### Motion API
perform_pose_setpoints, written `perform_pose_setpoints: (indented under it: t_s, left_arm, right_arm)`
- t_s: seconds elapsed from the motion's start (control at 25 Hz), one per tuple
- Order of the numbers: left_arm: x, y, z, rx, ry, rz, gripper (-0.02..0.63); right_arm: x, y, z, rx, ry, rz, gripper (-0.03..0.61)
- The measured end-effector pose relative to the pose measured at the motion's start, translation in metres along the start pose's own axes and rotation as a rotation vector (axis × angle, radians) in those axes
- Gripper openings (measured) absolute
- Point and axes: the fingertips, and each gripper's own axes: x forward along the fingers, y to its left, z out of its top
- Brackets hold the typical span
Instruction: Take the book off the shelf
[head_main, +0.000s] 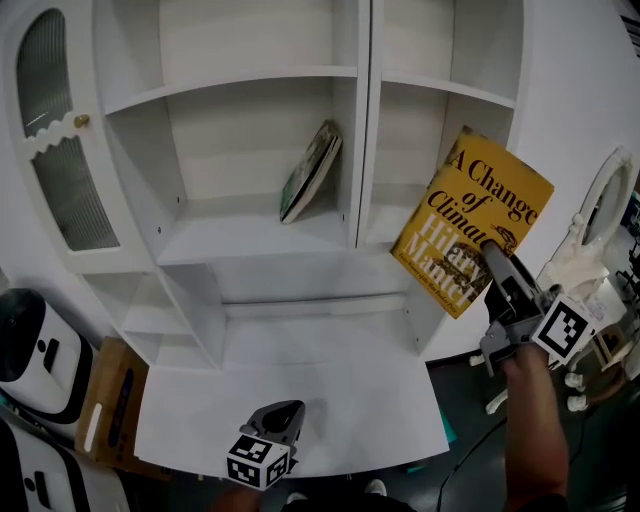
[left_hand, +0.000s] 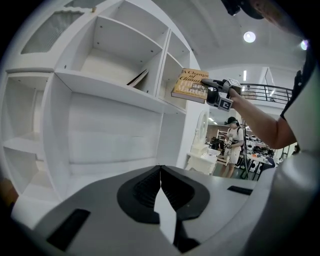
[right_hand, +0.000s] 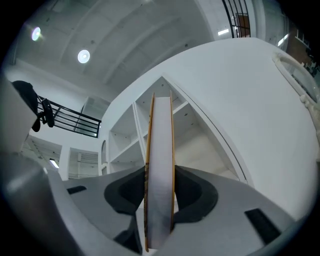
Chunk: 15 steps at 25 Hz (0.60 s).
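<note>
- Left gripper (head_main: 283, 410): nearest the head camera, held low over the front edge of the worktop (head_main: 340, 370). Its fingers (left_hand: 142, 190) are closed tip to tip, and nothing is held between them.
- Right gripper (head_main: 493, 252): raised at the right on the person's bare forearm (head_main: 532, 420). Its fingers (right_hand: 192, 192) are clamped on the lower edge of the yellow book (head_main: 470, 215), one pad on each cover.
- Yellow book: held in the air, tilted, front cover towards the head camera, in front of the right-hand compartment of the shelf unit (head_main: 240, 82). In the left gripper view it is seen out past the shelf's front edge, apart from the boards. In the right gripper view only its white page edge is seen, standing upright between the pads.
- Second book (head_main: 310, 170): dark-covered, left in the middle compartment, its foot on the shelf board and its top leaned against the right-hand divider.
- Shelf unit: white, open-fronted, set on the worktop. An arched glass door (head_main: 55, 150) is at its left and stands open.
- White and black device (head_main: 35, 350): at the lower left, beside a brown box (head_main: 110, 400).
- Person (left_hand: 232, 145): seen standing in the background of the left gripper view, well away from the shelf unit.
</note>
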Motion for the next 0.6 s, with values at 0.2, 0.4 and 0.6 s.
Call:
perform_pose_setpoints:
  t_s: [0.2,0.4,0.6]
  left_arm:
    - [0.004,-0.005,-0.001,-0.004,-0.001,-0.015,0.011]
    - [0.005,-0.006,0.001,-0.014,-0.009,-0.018,0.011]
    - [0.002,-0.003,0.001,-0.024,-0.019,-0.006,0.011]
  right_arm:
    - [-0.032,0.006,-0.053,0.062,0.086,0.051,0.158]
    - [-0.057,0.005,-0.121,0.168,0.191,0.074,0.158]
    - [-0.076,-0.003,-0.204,0.262,0.341,0.091,0.159]
